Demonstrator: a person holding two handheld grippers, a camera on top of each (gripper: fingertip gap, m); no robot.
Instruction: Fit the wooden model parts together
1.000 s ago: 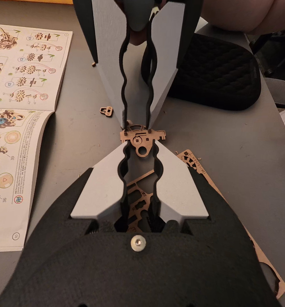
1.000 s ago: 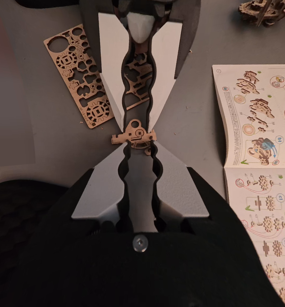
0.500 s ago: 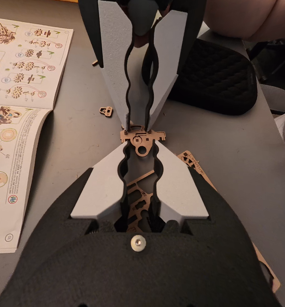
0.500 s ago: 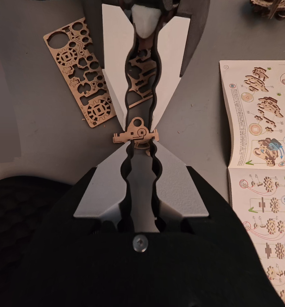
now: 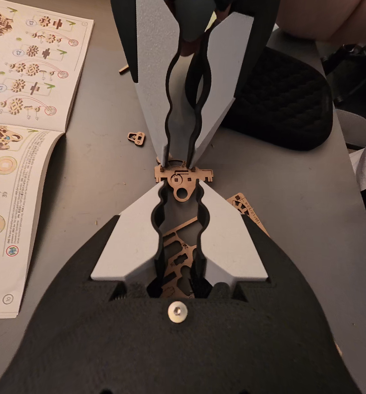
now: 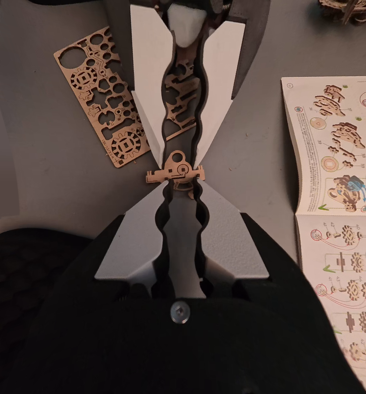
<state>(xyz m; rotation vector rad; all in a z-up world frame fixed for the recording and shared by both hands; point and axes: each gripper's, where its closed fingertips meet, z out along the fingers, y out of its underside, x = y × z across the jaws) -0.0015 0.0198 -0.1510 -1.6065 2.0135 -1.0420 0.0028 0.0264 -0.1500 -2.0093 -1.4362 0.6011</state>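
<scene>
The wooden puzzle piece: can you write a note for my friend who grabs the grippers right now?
Left gripper: shut on the flat wooden part, gripping its ringed lobe.
Right gripper: shut on the curved wooden part behind it.
Both parts meet in mid-air above the grey table. Whether they are fully seated cannot be told.
Left: press together, then check the instruction booklet. Another loose piece waits on the table.

Setting: desk-type workspace, likely office or hobby room. Evidence: plain grey bench (image 5: 75, 191); open instruction booklet (image 5: 35, 89) with assembly diagrams; laser-cut wooden parts sheet (image 6: 96, 98), mostly punched out; black mesh chair seat (image 5: 284, 102) at bench edge; partly built wooden model (image 6: 348, 10) at far corner.
</scene>
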